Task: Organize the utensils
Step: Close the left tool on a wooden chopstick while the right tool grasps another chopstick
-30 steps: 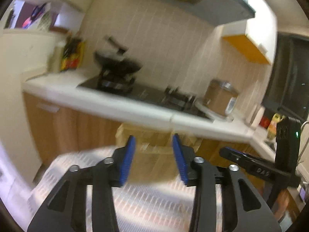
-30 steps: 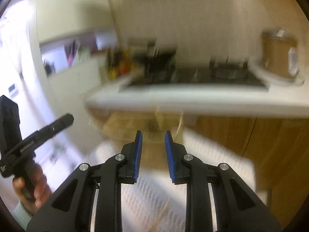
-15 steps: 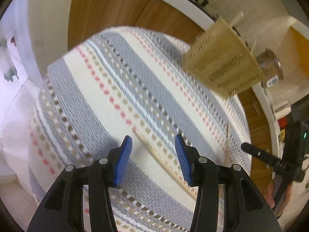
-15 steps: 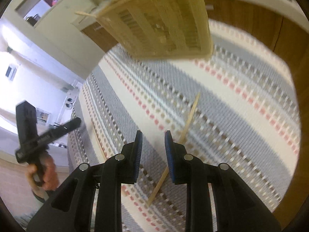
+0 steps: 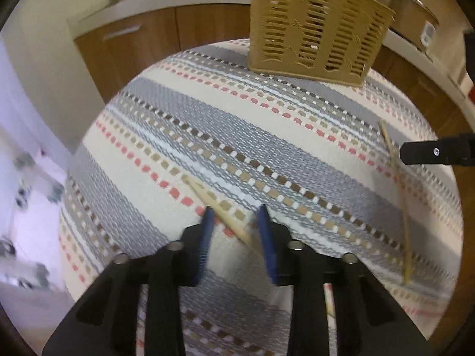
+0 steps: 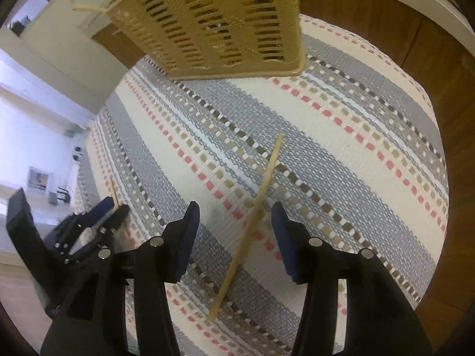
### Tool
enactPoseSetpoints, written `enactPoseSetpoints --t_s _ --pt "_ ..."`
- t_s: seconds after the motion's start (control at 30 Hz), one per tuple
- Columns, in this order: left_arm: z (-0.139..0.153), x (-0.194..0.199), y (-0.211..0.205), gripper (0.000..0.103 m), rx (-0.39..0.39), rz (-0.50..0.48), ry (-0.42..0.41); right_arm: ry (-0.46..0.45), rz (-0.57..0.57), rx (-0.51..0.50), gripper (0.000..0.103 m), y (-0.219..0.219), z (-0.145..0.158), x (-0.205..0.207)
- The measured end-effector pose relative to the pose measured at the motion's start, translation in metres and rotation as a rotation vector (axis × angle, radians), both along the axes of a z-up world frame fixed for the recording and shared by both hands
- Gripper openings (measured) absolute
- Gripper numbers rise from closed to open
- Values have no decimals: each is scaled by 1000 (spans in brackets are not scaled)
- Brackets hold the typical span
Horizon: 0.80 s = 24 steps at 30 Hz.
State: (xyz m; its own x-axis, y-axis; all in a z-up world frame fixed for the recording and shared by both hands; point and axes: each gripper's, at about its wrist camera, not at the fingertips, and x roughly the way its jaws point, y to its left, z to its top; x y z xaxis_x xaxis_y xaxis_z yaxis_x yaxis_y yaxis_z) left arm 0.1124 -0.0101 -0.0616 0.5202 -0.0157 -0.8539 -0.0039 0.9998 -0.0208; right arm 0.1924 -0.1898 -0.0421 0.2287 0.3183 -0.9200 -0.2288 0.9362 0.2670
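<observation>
Two wooden chopsticks lie on a striped cloth (image 5: 267, 124). One chopstick (image 5: 219, 210) runs diagonally between the blue pads of my open left gripper (image 5: 236, 237), close above the cloth. The other chopstick (image 6: 255, 207) lies between the wide-open jaws of my right gripper (image 6: 234, 237); it also shows in the left wrist view (image 5: 397, 195). A tan slotted utensil basket (image 5: 314, 29) stands at the far edge of the cloth, also in the right wrist view (image 6: 219, 20). The left gripper shows at the left of the right wrist view (image 6: 109, 210).
Wooden cabinets (image 5: 133, 44) under a white counter stand behind the table. A metal pot (image 5: 415, 9) sits on the counter at the right. The cloth (image 6: 356, 148) drops off at its rounded edges.
Both grippers swung down from facing the kitchen counter to the cloth. The left has closed in over one chopstick. The right jaws have opened wide around the other.
</observation>
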Motion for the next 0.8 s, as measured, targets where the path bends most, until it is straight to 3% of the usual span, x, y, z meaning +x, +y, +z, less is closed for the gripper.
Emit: enactPoseSetpoints --t_s 0.07,0.2,0.37,0.6,0.7,0.8 --pt "1 5 4 15 7 -30 4 5 7 -42 46 9 -9 1" --pt "3 4 14 10 -17 -121 4 -38 38 -172 33 28 -20 -2" --pt "4 8 19 4 -78 -290 38 -80 80 -269 8 46 -23 -7" --pt "11 14 23 4 -46 -368 90 -31 68 -227 7 35 -28 -7" --pt "13 18 26 23 -65 -363 126 14 84 -199 8 28 -32 -9" --pt "11 21 24 24 -55 -372 175 37 99 -187 12 25 -32 -4"
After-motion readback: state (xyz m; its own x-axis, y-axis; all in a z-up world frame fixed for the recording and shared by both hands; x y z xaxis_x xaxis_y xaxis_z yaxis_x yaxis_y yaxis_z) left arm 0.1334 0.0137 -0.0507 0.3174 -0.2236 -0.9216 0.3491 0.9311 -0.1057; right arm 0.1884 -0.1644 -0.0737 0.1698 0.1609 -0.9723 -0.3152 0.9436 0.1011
